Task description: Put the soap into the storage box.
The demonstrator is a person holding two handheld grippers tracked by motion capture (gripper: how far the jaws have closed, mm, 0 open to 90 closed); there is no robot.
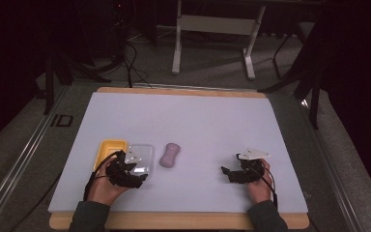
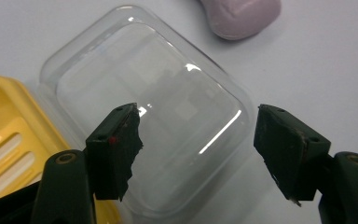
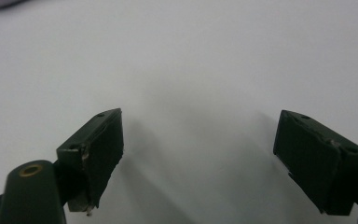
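The clear lid [image 2: 149,116] lies on the counter [image 1: 198,121] beside the yellow soap dish [image 2: 4,140], beneath the spread left tongs [image 2: 198,140]. Its slick dome could squirt sideways, probably into the pink soap [image 1: 170,155]. The right tongs [image 3: 198,154] hang spread over bare counter.

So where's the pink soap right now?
In the high view the pink soap lies on the white table left of centre, just right of the clear lid, apart from it, beyond the left gripper.
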